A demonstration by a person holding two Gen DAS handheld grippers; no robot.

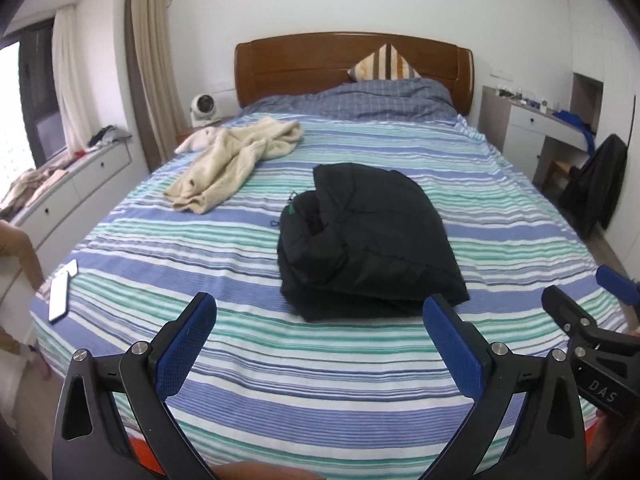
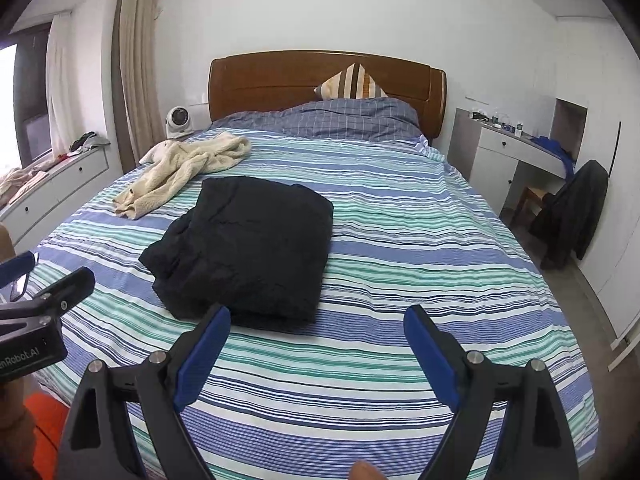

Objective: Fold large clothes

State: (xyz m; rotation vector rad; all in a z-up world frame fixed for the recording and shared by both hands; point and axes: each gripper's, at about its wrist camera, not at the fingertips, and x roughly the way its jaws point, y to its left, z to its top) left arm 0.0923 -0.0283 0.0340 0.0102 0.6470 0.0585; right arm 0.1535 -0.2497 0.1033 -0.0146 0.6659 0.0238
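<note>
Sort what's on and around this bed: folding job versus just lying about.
Job:
black jacket, folded on the striped bedsheet
cream fleece garment, still crumpled
left gripper and right gripper, both open, empty

Lying about:
phone
striped pillow
small fan

Daylight enters from window at far left; glass blown out white. Room evenly, softly lit, shadows faint. Strong fisheye curvature, both views; corners vignetted black. Centre sharp, edges slightly soft. Black jacket shows little fold detail.
</note>
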